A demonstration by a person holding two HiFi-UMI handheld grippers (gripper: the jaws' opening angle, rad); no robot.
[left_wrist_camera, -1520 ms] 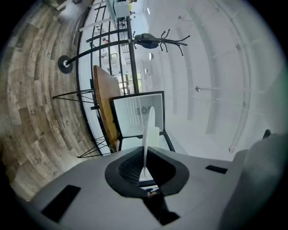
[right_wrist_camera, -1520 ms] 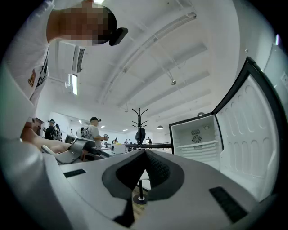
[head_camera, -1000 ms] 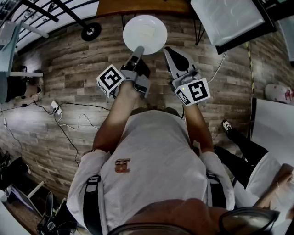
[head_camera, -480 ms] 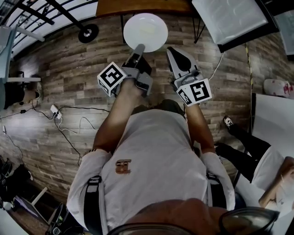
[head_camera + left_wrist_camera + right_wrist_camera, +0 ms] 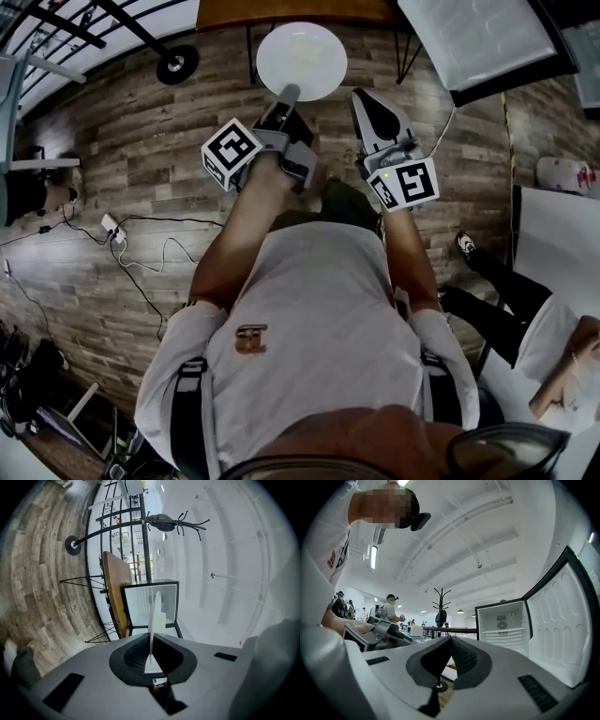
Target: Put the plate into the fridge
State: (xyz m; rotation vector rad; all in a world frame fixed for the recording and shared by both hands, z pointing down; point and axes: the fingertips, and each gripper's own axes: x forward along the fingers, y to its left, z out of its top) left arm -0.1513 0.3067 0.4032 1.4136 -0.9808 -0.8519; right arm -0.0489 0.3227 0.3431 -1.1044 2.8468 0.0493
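We hold the white plate [image 5: 302, 61] by its near rim in our left hand-held gripper [image 5: 286, 94], whose jaws are clenched on that rim. The plate is out in front of us, face up toward the head camera, above the wooden floor [image 5: 131, 141] and partly over the edge of a brown tabletop [image 5: 281, 11]. In the left gripper view the plate [image 5: 153, 616] shows edge-on, a thin white line rising from between the dark pads, with the fridge [image 5: 136, 604] straight behind it and the tabletop [image 5: 115, 588] just beside that. Our right hand-held gripper [image 5: 366, 101] is just beside the plate without touching it, its jaws pressed together on nothing. Its own view shows the fridge [image 5: 502, 625] open, white inside with a shelf, the door [image 5: 560, 620] swung out to the right. A coat stand [image 5: 440, 609] rises beyond the jaws, and people [image 5: 389, 606] stand well off at the left
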